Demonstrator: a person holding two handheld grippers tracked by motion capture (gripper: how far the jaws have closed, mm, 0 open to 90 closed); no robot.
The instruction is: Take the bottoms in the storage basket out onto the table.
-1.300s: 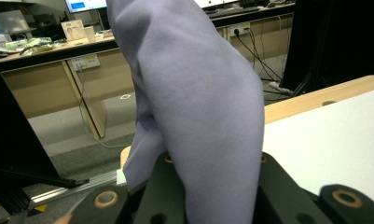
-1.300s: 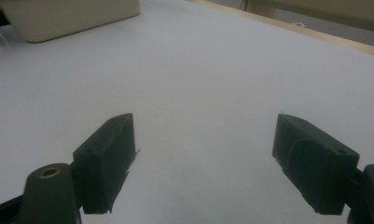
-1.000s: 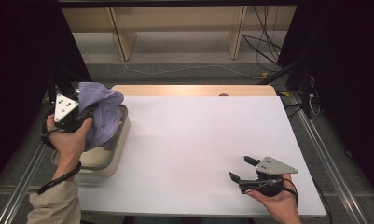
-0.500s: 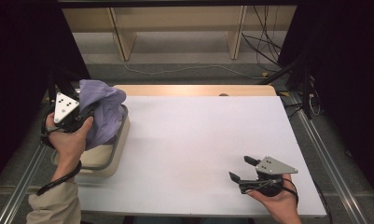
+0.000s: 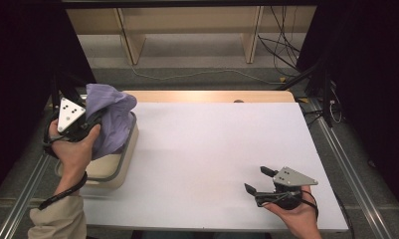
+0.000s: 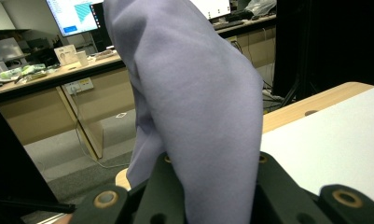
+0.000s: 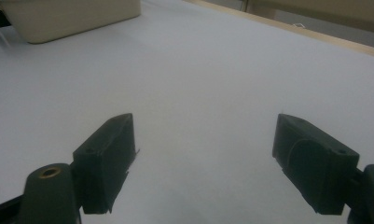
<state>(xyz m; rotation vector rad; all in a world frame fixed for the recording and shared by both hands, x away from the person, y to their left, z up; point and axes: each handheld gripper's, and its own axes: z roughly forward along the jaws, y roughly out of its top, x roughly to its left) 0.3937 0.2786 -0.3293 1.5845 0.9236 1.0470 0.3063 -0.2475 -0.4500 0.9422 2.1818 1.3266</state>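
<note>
White counter (image 5: 207,164) fills the scene, and over the last second almost nothing on it has shifted. Nearest, the right tongs (image 5: 260,180) rest low with jaws spread and empty. Farther off, the left tongs (image 5: 95,121) stay pinched on the crumpled lavender cloth (image 5: 110,119), held above the cream plastic tub (image 5: 118,162). Judging by this, the cloth is lifted out but not yet carried across.

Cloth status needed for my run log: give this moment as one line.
left claw: shut on cloth, over bin | right claw: open, empty, low over table
</note>
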